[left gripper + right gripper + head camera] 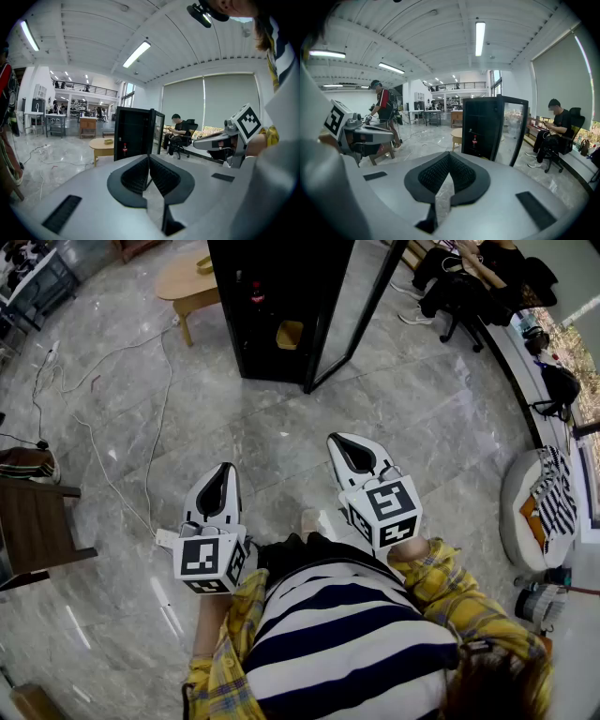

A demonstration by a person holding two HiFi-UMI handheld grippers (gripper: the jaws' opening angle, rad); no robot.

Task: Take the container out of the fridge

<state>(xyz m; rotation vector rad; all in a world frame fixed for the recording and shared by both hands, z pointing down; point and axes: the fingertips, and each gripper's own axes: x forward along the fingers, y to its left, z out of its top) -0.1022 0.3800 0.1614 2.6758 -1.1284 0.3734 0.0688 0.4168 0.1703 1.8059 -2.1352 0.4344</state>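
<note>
A black fridge (281, 306) stands on the marble floor ahead, its glass door (352, 310) swung open. Low inside it sits a yellow container (289, 334), and a red-labelled bottle (256, 292) stands on a higher shelf. My left gripper (225, 468) and right gripper (339, 438) are held side by side in front of my body, well short of the fridge, both shut and empty. The left gripper view has its shut tips (149, 157) aimed at the fridge (133, 133). In the right gripper view the shut tips (449, 154) lie below the fridge (487, 126).
A round wooden table (187, 282) stands left of the fridge. Cables (122, 427) trail across the floor on the left, near a wooden chair (37, 531). A person sits on an office chair (459, 277) at the back right. A white seat with striped cloth (539, 502) is at the right.
</note>
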